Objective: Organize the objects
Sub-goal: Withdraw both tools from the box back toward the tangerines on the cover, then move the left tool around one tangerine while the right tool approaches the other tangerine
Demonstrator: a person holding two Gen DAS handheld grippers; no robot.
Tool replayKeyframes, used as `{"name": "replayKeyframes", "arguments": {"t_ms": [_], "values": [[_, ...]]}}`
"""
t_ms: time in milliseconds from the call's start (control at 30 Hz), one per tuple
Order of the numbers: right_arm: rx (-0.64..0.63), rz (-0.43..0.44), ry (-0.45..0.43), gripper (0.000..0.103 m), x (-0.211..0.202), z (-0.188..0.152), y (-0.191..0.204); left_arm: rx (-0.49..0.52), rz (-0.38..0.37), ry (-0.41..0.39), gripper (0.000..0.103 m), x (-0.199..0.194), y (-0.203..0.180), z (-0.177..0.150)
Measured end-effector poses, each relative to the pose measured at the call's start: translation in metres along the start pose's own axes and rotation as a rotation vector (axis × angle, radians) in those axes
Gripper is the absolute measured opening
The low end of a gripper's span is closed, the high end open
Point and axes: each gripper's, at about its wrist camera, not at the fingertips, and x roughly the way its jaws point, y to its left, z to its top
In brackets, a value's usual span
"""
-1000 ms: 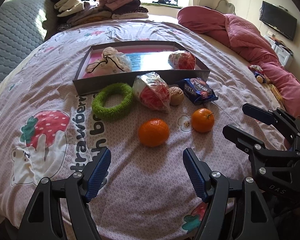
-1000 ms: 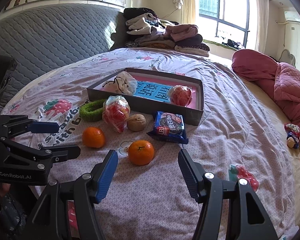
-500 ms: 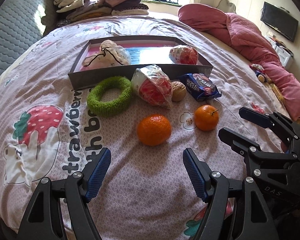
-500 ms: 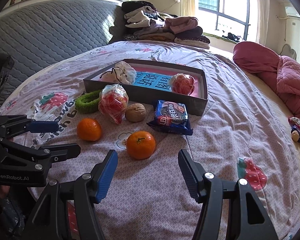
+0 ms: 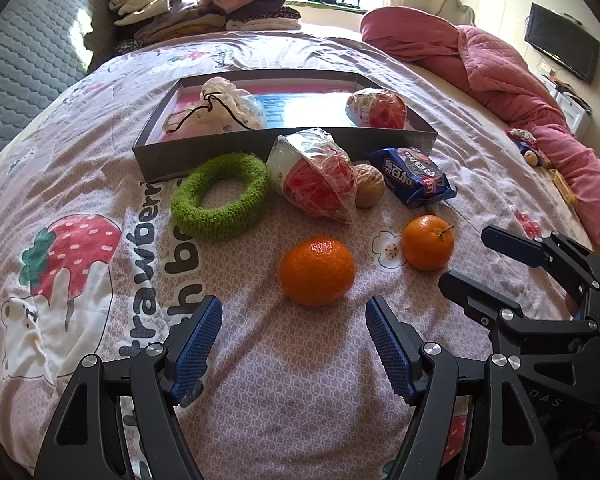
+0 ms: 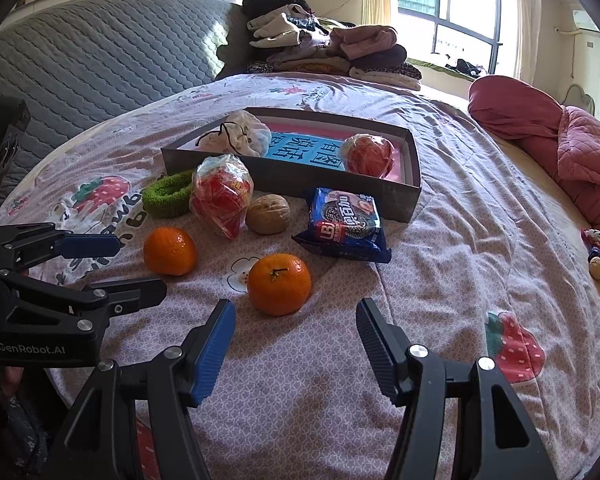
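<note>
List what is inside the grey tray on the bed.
Inside the tray: a white drawstring pouch and a red plastic-wrapped bundle, on a blue printed sheet. Whatever lies beneath them is covered.

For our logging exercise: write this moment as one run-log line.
left gripper: open, empty | right gripper: open, empty | two round orange tangerines: on bedspread, ungrasped | grey cardboard tray: holds two bags

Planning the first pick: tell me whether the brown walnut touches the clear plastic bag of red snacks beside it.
Touching. In the left wrist view the brown walnut sits pressed against the clear plastic bag of red snacks, no bedsheet showing between them; the right wrist view agrees.
</note>
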Motion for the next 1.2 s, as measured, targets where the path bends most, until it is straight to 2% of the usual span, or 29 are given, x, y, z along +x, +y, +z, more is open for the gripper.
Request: {"name": "replayKeyframes", "arguments": {"t_ms": [700,833,1000,1033,1200], "values": [[-0.005,-0.002,-0.007,0.062,0.016,0.004,-0.002,-0.038,-0.041,-0.04,0.075,0.012,0.004,0.014],[-0.008,-0.004,-0.001,0.062,0.02,0.004,-0.001,-0.027,-0.054,-0.046,0.065,0.013,0.0,0.015],[-0.011,-0.005,-0.012,0.061,0.02,0.005,-0.001,-0.025,-0.063,-0.035,0.058,0.018,-0.002,0.015],[-0.01,0.0,-0.013,0.061,0.021,0.006,-0.001,-0.022,-0.066,-0.035,0.054,0.018,-0.003,0.016],[-0.015,0.026,-0.013,0.055,0.023,0.007,0.0,-0.02,-0.086,-0.033,0.044,0.02,-0.004,0.016]]}}
